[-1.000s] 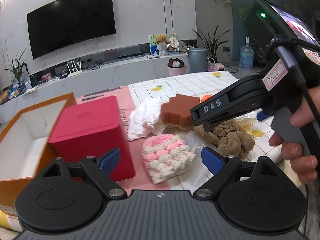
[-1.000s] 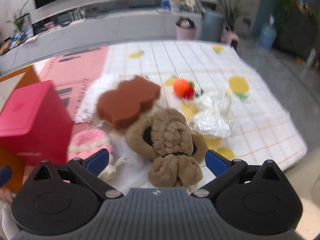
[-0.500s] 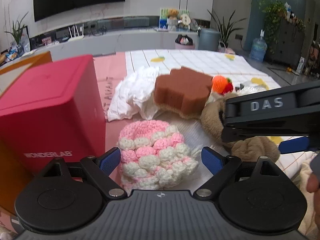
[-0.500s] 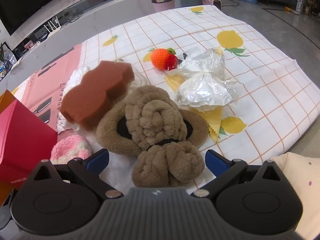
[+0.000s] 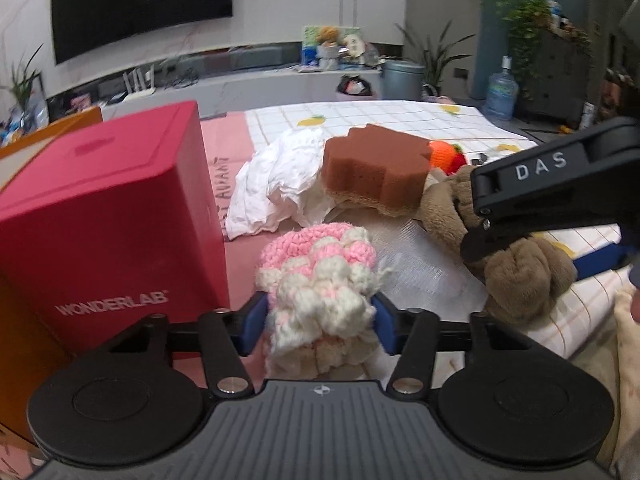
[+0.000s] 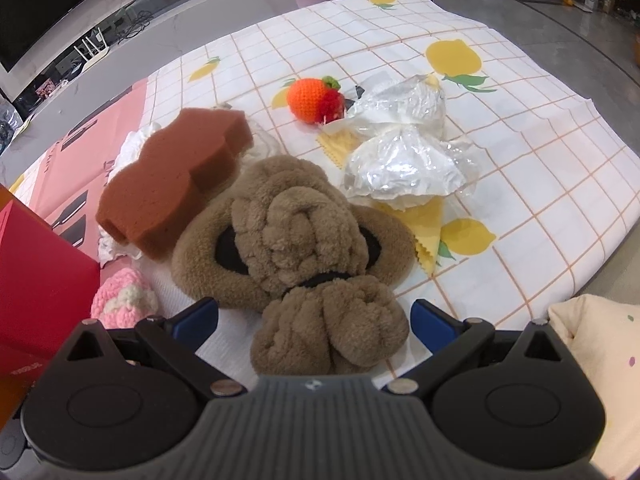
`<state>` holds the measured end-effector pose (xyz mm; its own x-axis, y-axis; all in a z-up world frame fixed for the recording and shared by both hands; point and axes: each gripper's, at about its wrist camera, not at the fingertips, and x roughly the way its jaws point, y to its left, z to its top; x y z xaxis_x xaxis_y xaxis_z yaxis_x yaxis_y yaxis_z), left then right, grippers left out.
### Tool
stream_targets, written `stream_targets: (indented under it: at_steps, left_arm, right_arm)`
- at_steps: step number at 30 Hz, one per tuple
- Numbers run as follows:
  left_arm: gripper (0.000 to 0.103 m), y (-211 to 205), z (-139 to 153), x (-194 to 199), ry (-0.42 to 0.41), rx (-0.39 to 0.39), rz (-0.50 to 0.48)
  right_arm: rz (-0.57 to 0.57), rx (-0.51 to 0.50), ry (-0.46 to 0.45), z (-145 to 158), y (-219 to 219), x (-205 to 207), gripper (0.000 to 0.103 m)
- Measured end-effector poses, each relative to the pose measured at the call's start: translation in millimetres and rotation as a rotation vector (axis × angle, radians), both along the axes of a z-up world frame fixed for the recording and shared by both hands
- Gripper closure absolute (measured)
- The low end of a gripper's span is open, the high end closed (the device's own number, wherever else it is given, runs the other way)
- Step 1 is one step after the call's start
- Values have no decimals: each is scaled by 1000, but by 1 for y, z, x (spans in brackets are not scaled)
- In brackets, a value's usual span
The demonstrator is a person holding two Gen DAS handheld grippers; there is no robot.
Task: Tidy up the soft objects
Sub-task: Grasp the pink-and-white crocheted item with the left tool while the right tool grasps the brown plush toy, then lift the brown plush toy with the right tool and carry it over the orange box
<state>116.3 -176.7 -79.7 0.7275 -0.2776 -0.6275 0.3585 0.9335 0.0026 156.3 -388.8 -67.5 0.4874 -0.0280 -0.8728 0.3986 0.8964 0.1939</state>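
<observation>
In the left wrist view the step in hand looked to be the pickup of the pink-and-white crocheted piece [image 5: 320, 280], which lay low in the centre of the frame on the pink mat, just right of the red box [image 5: 108, 216]; the left gripper [image 5: 318, 322] had its jaws closing, the blue pads at either flank of the yarn and seemingly just touching it, though a firm clamp could not be confirmed; the tool pointed forward and somewhat downward, its body filling the bottom of the frame; the next move probably called for finishing the squeeze, then a lift toward the orange box [image 5: 48, 136] at the left edge, if that was the container meant; at the right edge the other tool's black arm reached in over the brown plush [image 5: 516, 276]; behind, mid-frame, sat the brown sponge [image 5: 376, 172] atop the white cloth [image 5: 280, 184].

In the right wrist view the right gripper [image 6: 316, 320] stood with its jaws apart, tilted steeply down, its pads either side of the plush's lower lobe at bottom centre without pressing it; it appeared ready for a grasp; the crocheted orange fruit [image 6: 310, 100] and the crinkled plastic bags [image 6: 404, 148] lay in the upper centre and centre right on the lemon-print cloth [image 6: 540, 168], untouched.
</observation>
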Motion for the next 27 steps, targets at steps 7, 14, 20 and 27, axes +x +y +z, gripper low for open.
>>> stream_targets:
  at_steps: [7,14,20,27]
  left_arm:
    - [62,17,16,-14,-29,-16,-39]
    - [61,27,22,-11,29,-51,0]
    - [61,43,35,-14,61,-125,11]
    - [61,51,50,-24,17,-118,10]
  right_arm:
    - [27,-2,-11,-3,1,4,3]
    - [128,-164,42,-15,23,20,21]
    - [53,-80,-25,-3,8,5,51]
    - [104,67,-52,20,15,-40,48]
